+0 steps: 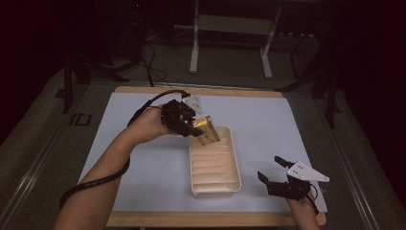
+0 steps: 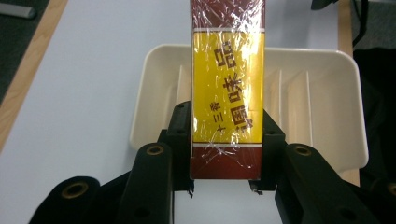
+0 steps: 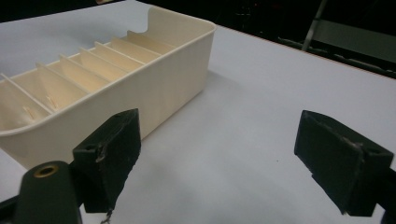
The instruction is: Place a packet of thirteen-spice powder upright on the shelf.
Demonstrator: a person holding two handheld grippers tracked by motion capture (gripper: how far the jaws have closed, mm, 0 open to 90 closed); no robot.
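Observation:
A cream plastic tray (image 1: 234, 158) with several slot dividers sits mid-table on the white mat. My left gripper (image 1: 191, 125) is shut on a yellow and dark red wrapped packet (image 1: 207, 130), holding it tilted over the tray's far end. In the left gripper view the packet (image 2: 228, 88) runs up between my jaws, with the tray (image 2: 327, 93) beneath it. My right gripper (image 1: 272, 170) stands open near the tray's front right corner, nothing between its fingers. In the right gripper view my right gripper (image 3: 219, 163) has its jaws wide apart, and the tray (image 3: 154, 84) lies to the left.
The white mat (image 1: 143, 158) covers a wooden tabletop (image 1: 201, 219). A cable (image 1: 95, 182) trails from the left gripper along the forearm. Dark floor and metal stand legs (image 1: 194, 48) lie beyond the table's far edge.

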